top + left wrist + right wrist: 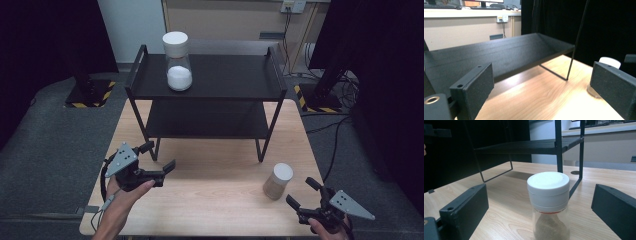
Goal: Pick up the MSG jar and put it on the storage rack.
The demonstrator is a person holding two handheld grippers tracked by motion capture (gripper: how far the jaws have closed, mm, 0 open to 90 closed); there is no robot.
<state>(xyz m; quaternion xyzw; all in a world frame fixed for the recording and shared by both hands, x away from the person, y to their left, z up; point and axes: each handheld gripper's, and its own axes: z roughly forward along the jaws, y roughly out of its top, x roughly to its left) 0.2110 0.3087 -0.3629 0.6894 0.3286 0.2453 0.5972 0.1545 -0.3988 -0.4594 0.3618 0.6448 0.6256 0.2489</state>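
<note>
A small jar (278, 181) with a white lid and brown contents stands on the wooden table (215, 175) at the right front. My right gripper (303, 192) is open just behind it, and the jar (548, 202) stands upright ahead of the gap between the jaws, untouched. My left gripper (160, 157) is open and empty at the table's left. It faces the lower shelf (499, 57) of the black rack (207, 95). A taller jar (178, 62) with a white lid and white powder stands on the rack's top shelf.
The two-tier rack takes up the back half of the table, its thin legs (265, 142) standing near the middle. In the left gripper view the small jar's lid (609, 61) peeks over the right jaw. Grey floor surrounds the table.
</note>
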